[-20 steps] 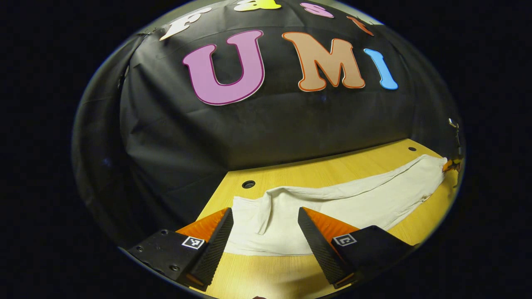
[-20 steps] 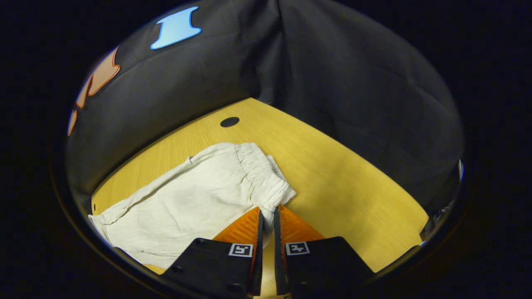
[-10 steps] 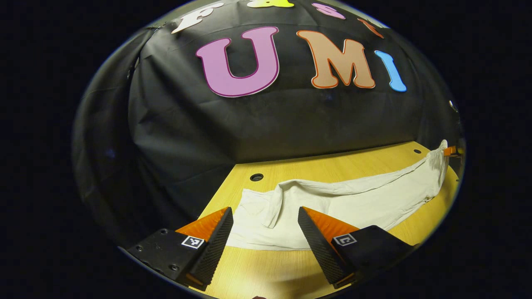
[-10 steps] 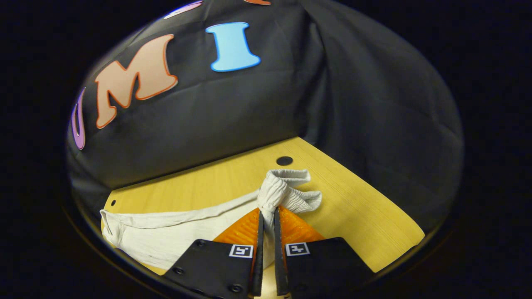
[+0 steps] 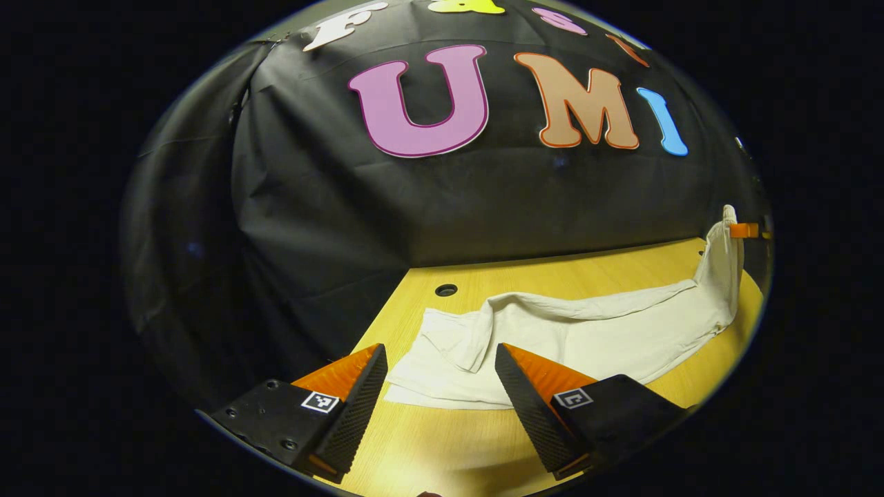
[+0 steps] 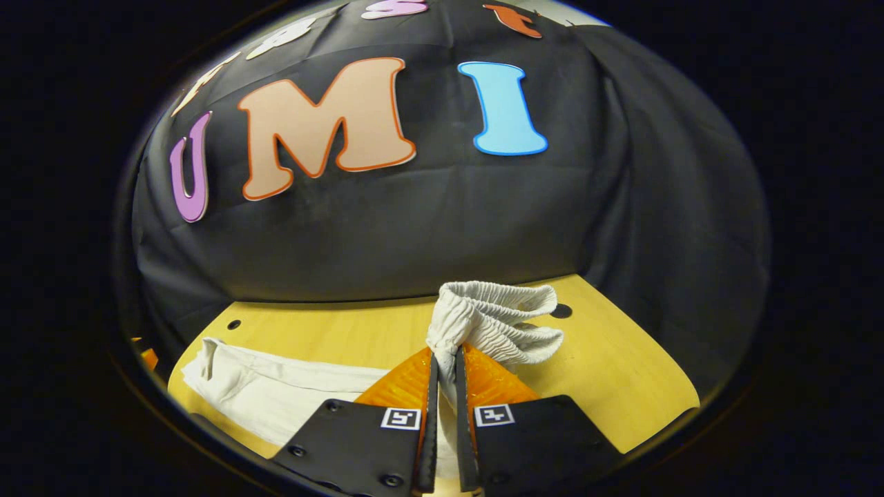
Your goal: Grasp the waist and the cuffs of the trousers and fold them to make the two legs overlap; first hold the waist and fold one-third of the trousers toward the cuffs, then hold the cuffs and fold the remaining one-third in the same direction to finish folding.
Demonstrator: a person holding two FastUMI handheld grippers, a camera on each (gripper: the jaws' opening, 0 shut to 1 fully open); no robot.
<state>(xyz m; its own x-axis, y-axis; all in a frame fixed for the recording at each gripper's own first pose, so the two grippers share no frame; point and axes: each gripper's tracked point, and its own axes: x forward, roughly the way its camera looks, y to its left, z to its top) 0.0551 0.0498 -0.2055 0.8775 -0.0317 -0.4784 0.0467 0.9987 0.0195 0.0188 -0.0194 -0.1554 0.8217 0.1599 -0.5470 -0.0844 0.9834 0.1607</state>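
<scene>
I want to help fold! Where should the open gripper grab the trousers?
Probably the cuffs, the flat end of the trousers just ahead of the open left gripper. Slide in low along the table from the near edge. The right gripper already pinches the lifted waist.

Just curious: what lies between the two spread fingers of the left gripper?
In the left gripper view, the cuff end of the white cloth trousers on the yellow wooden table, untouched.
</scene>
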